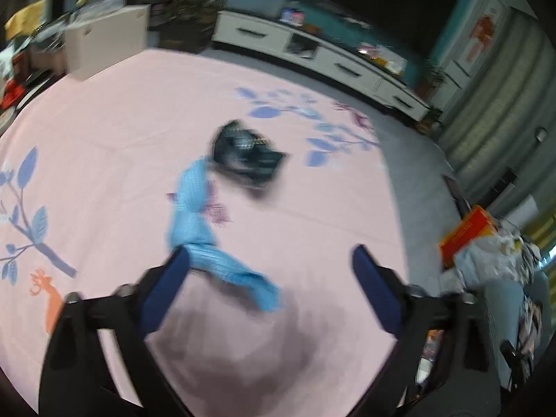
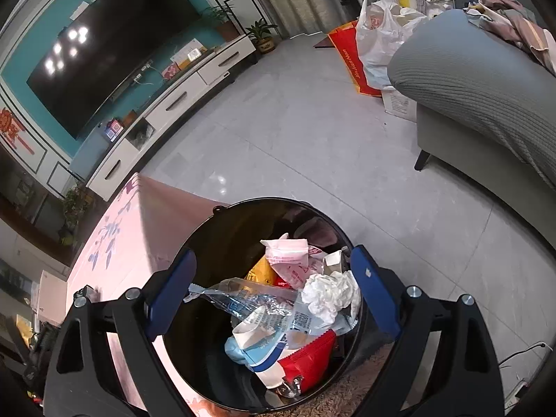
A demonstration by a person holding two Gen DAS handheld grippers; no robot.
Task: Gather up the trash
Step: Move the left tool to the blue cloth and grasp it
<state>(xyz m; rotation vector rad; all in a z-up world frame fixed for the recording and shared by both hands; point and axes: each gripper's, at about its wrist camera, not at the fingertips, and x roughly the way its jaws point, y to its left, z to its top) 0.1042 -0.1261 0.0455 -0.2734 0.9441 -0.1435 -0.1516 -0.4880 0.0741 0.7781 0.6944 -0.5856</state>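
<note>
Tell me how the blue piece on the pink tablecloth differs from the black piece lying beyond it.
The blue piece is long, thin and twisted; the black piece is compact and boxy. The blue piece runs right up to the left gripper, brushing its left finger, while the black piece lies farther out, beyond reach of the open jaws. Both rest loose on the pink tablecloth, uncollected; blur hides finer detail.

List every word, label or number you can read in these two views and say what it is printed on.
"JinJianNan", uncertain: red and gold bag on the floor beside the sofa.
Print and QR code on the clear wrapper in the trash bin: too small.
Pink packet print: unreadable.
Left wrist view: too blurred, nothing legible.
</note>
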